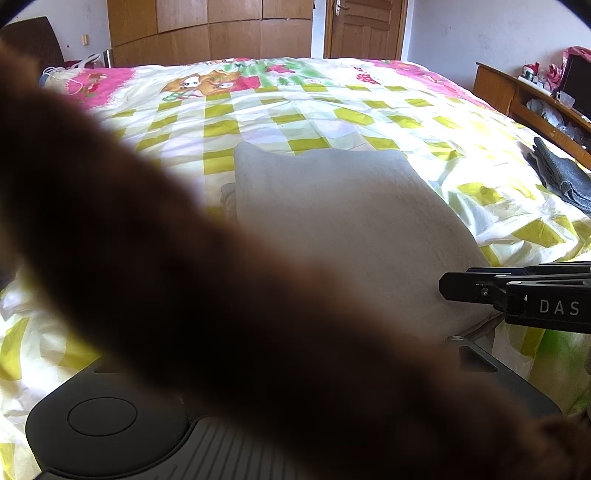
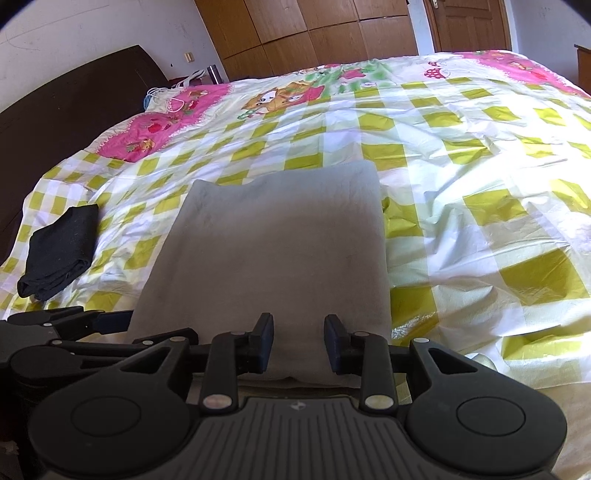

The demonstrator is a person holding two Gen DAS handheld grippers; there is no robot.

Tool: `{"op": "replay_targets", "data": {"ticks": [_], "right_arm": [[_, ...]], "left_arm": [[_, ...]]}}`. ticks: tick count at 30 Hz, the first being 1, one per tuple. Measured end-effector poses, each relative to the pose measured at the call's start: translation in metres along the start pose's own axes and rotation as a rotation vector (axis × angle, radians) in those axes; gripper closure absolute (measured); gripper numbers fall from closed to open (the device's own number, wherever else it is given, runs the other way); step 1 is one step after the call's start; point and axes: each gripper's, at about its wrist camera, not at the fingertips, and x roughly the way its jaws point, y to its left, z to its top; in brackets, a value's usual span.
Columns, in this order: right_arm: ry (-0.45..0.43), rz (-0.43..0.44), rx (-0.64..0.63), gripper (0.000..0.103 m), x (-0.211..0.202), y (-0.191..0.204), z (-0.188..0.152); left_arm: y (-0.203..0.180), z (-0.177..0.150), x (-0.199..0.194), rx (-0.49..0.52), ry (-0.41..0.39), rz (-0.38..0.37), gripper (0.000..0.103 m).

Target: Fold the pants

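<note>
Grey pants (image 2: 273,240) lie folded into a rectangle on the checked bedspread (image 2: 461,206). My right gripper (image 2: 299,343) is open, and its two fingers straddle the near edge of the pants. My left gripper (image 2: 110,318) comes in from the left at the pants' near left corner. Its fingers overlap there, so their state is unclear. In the left wrist view a blurred dark brown shape (image 1: 184,277) close to the lens hides the left fingers. The pants (image 1: 351,206) and the right gripper (image 1: 447,288) show beyond it.
A folded black garment (image 2: 59,254) lies left of the pants. A dark grey garment (image 1: 565,177) lies at the bed's right edge, near a wooden shelf (image 1: 517,96). A dark headboard (image 2: 74,96), wardrobe (image 2: 314,33) and door stand behind the bed.
</note>
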Motion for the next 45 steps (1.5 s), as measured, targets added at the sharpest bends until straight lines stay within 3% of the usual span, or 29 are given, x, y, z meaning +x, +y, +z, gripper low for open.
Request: {"op": "replay_targets", "data": {"ticks": [14,37,45], "right_arm": [[0.0,-0.014,-0.015,0.058,0.0,0.005,-0.004],[0.003,-0.018,-0.054,0.054,-0.008,0.015,-0.01],[0.024,-0.035,-0.095,0.054,-0.009,0.022,-0.014]], "left_arm": [[-0.001,0.0,0.0,-0.017,0.003,0.041,0.018],[-0.007,-0.005,-0.008,0.013,0.001,0.052,0.013],[-0.01,-0.009,-0.014,0.025,0.012,0.018,0.013]]}}
